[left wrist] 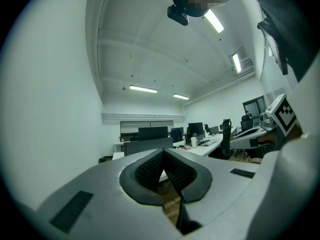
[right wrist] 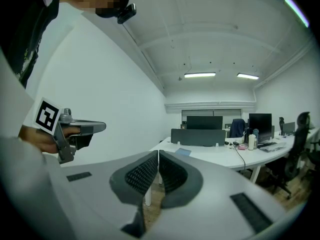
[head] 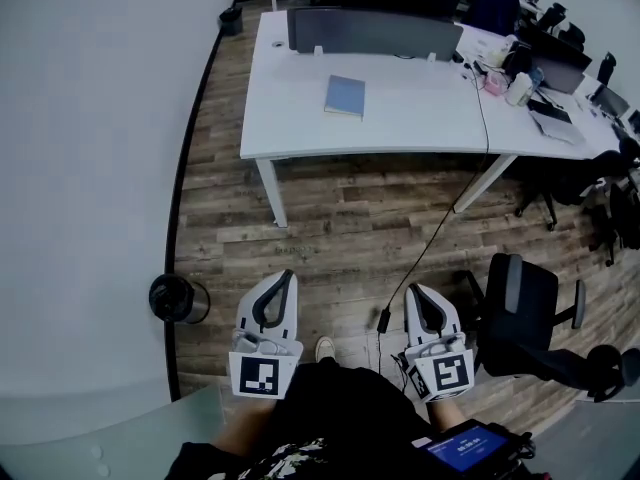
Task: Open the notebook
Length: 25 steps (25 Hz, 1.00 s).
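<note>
A white wall (head: 90, 168) fills the head view from 7 to 11 o'clock. A wood floor (head: 350, 218) runs from the person's feet to 12 o'clock. On it, at 12 o'clock from both grippers and well apart from them, stands a white table (head: 420, 118). A grey divider (head: 372, 33) stands upright along the table's far edge. More desks with monitors and clutter lie at 1 to 2 o'clock.

A black chair (head: 525, 313) stands on the floor at 3 o'clock, just beside the right gripper (head: 412, 290).

The left gripper (head: 288, 274) and the right gripper are held side by side, low in the head view, over the floor. Both point toward 12 o'clock, at the table. The left gripper's view shows its jaws closed together, ribbed pads meeting at the tip, with nothing between them. The right gripper's view shows the same: jaws drawn together, pads nearly touching, empty. Each marker cube sits at the 6 o'clock end of its gripper, close to the person's body.

A dark round bin (head: 175, 298) stands on the floor against the wall, at 9 o'clock from the left gripper.

The notebook (head: 345, 96) is blue and lies flat and closed on the table, apart from the divider and on its near side. It is at 12 o'clock from the left gripper and about 11 o'clock from the right one. Neither gripper touches it.

A black cable (head: 445, 223) drops from the table's near edge to the floor by the right gripper. A shoe (head: 325, 348) shows between the grippers at 6 o'clock.
</note>
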{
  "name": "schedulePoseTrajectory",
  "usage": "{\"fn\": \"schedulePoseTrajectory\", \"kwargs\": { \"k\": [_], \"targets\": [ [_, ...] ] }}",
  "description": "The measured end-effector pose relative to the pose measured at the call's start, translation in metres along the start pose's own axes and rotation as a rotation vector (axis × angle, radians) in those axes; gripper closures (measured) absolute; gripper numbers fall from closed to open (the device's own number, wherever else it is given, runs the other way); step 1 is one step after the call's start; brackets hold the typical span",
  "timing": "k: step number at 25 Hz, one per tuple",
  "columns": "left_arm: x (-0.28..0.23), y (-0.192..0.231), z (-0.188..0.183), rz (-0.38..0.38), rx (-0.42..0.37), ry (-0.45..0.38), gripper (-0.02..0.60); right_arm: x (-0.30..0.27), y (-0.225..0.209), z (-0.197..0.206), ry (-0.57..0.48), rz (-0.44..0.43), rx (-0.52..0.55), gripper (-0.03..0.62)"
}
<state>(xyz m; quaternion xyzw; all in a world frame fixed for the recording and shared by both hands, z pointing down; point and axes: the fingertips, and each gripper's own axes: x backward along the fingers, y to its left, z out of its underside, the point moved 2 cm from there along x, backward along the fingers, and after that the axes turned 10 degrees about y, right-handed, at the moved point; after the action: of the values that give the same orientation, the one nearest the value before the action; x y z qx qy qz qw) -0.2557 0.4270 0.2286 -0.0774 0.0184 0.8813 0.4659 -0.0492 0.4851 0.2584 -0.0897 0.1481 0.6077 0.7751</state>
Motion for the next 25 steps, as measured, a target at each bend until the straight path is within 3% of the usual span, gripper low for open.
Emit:
{"fn": "schedulePoseTrajectory", "kwargs": {
  "k": [10, 25],
  "targets": [
    [-0.016, 0.018, -0.001, 0.049, -0.026, 0.012, 0.574, -0.013, -0.001, 0.003, 0.036, 0.057, -0.010, 0.528],
    [-0.002, 0.035, 0.009, 0.021, -0.015, 0.043, 0.574, -0.023, 0.008, -0.010, 0.030, 0.055, 0.018, 0.528]
  ]
}}
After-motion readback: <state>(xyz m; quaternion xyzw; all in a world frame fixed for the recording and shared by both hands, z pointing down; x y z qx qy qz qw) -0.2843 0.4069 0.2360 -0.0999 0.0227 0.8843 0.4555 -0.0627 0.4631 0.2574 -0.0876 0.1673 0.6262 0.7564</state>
